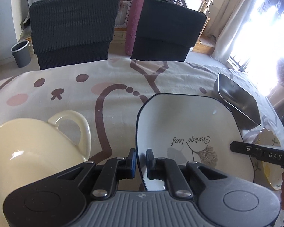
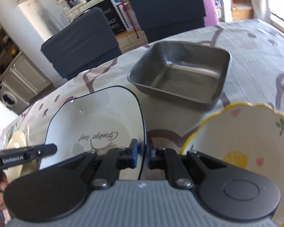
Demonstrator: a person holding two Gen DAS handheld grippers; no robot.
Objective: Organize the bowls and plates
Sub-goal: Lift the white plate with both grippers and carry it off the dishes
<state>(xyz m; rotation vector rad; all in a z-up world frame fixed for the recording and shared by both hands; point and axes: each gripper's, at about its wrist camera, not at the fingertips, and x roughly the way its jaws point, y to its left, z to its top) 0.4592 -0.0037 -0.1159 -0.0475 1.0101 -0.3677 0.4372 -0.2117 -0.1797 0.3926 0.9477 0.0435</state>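
A white square plate [image 1: 189, 124] with a dark rim and a leaf drawing is held from both sides. My left gripper [image 1: 141, 160] is shut on its left rim, with a blue pad on each face. My right gripper [image 2: 141, 152] is shut on the plate's [image 2: 96, 121] right rim in the same way. One of the right gripper's fingers [image 1: 240, 148] shows at the plate's right edge in the left wrist view. I cannot tell whether the plate rests on the tablecloth or hangs just above it.
A cream cup [image 1: 28, 147] with a handle stands left of the plate. A grey square metal dish [image 2: 179, 75] sits behind it to the right. A yellow-rimmed flowered bowl [image 2: 246, 147] is close on the right. Two dark chairs [image 1: 72, 28] stand at the table's far edge.
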